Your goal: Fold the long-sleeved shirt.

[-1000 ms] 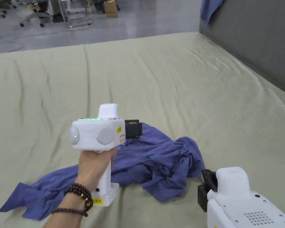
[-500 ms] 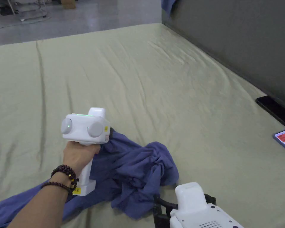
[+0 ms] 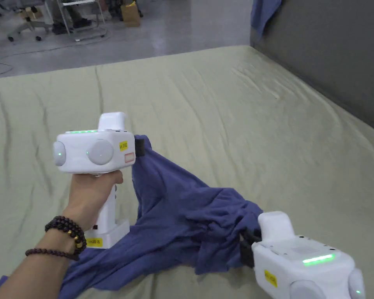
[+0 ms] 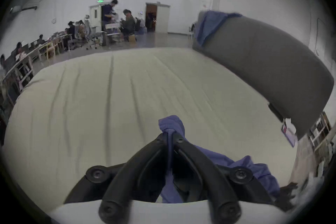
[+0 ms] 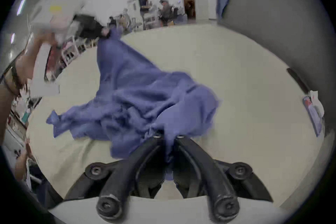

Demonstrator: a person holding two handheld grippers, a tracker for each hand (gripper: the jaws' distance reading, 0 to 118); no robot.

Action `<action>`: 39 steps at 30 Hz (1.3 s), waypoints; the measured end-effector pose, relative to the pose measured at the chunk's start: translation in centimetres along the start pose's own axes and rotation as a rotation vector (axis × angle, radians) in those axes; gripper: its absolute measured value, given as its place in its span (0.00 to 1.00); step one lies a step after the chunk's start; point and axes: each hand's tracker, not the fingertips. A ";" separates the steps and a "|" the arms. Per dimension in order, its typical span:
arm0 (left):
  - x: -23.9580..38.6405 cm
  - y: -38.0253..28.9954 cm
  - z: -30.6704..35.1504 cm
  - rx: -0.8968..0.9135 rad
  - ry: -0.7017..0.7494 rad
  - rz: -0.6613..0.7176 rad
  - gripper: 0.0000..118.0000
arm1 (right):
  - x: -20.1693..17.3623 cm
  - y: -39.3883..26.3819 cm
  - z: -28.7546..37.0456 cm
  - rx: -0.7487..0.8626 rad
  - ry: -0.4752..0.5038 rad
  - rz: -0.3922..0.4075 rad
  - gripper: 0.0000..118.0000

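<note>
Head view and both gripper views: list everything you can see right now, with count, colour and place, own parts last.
Shirt: one, blue-purple, crumpled on the bed, pinched at two spots.
Bed sheet: one, pale green, wrinkled.
Headboard: one, dark grey, right of the bed.
Cloth: one, blue, draped over the headboard's far end.
Phones: beside the headboard, details unclear.
People: several, far across the room.
Left gripper: white, jaws clamped on shirt, raised.
Right gripper: white, jaws clamped on shirt, low.

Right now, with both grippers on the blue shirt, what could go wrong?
The left gripper pinches only a thin bunched bit of the shirt, so it might slip out if pulled. The right gripper holds a crumpled wad, possibly several layers, so spreading may tangle. One end still trails on the bed and may drag.
</note>
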 end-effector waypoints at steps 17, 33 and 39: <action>-10.3 19.8 23.1 0.431 0.333 0.074 0.01 | -1.9 41.6 8.4 0.466 -0.145 0.251 0.02; -10.1 21.0 22.4 0.388 0.378 0.008 0.01 | -1.4 40.9 2.1 0.314 -0.120 0.174 0.02; -12.0 9.3 13.2 0.179 0.349 0.053 0.01 | 1.1 28.8 -7.8 0.078 -0.114 0.134 0.02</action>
